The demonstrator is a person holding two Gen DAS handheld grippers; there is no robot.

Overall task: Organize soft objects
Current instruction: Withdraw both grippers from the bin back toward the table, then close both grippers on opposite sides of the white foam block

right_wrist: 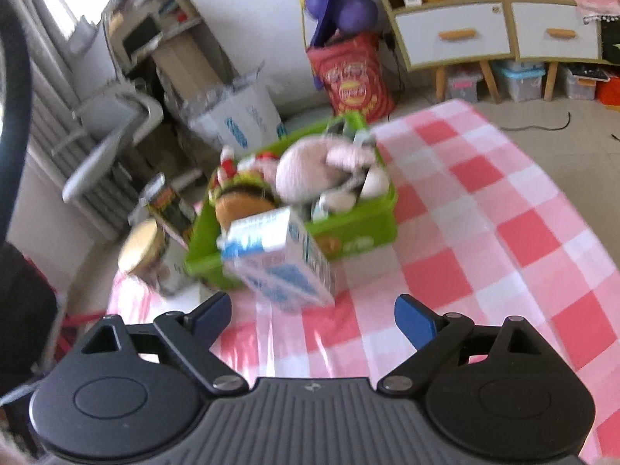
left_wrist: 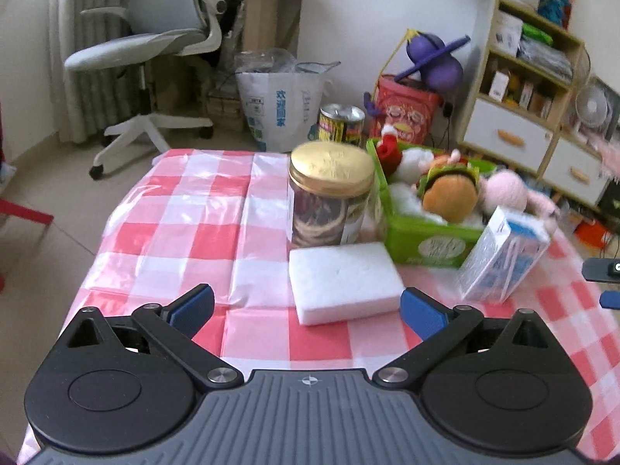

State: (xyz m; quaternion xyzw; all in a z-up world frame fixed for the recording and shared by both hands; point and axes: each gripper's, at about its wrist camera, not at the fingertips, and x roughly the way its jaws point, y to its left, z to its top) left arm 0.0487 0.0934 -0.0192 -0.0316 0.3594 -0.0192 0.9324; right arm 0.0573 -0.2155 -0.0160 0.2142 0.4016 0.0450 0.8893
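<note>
Sponge (left_wrist: 345, 286), white, blocky, lies flat on checkered desk (left_wrist: 186, 209) before gold-lidded jar (left_wrist: 329, 190). Green bin (left_wrist: 422, 240) holds plush toys; tilted carton (left_wrist: 503, 259) leans beside. Left gripper (left_wrist: 306, 306), right gripper (right_wrist: 312, 312): jaws spread, empty.

White walls and pale tiled floor (left_wrist: 46, 178). Grey office chair (left_wrist: 155, 42) at ten o'clock before a curtained, daylit window (right_wrist: 66, 4); wooden shelving unit (left_wrist: 531, 89) with white drawers at two o'clock; small fan (left_wrist: 593, 104) beside it.
</note>
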